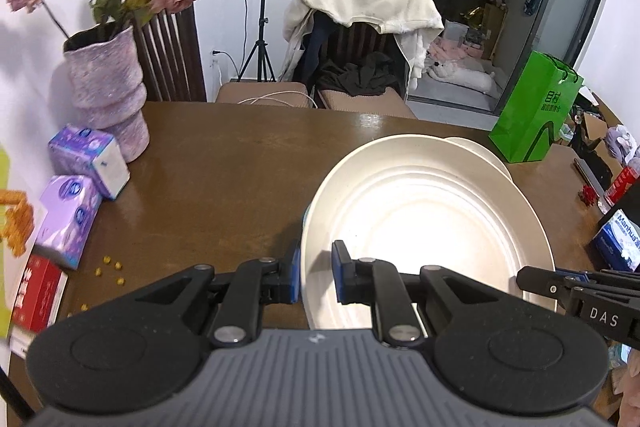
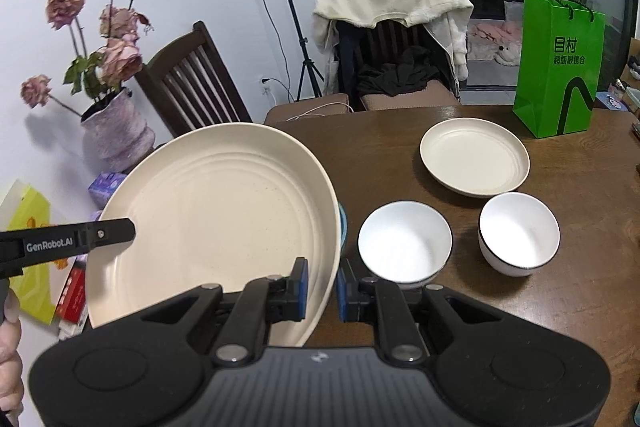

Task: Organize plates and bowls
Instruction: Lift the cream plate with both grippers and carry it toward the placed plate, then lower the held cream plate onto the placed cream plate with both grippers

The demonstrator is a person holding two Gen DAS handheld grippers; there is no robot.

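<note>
A large cream plate (image 1: pixel 432 219) (image 2: pixel 216 211) is held off the brown table (image 2: pixel 400 131) between both grippers. My left gripper (image 1: pixel 318 267) is shut on its left rim, and my right gripper (image 2: pixel 322 279) is shut on its right rim. A blue edge (image 2: pixel 342 223) shows just under the plate; what it belongs to is hidden. On the table to the right lie a smaller cream plate (image 2: pixel 474 157) and two white bowls (image 2: pixel 404 241) (image 2: pixel 518 231), side by side and upright. The smaller plate (image 1: pixel 472 147) peeks out behind the large one in the left wrist view.
A purple vase of dried roses (image 1: pixel 106 83) and tissue packs (image 1: pixel 88 155) stand at the table's left edge, with small yellow bits (image 1: pixel 108 267) nearby. A green paper bag (image 2: pixel 560 67) stands at the back right. Chairs (image 2: pixel 392 27) and a tripod (image 2: pixel 296 27) are behind the table.
</note>
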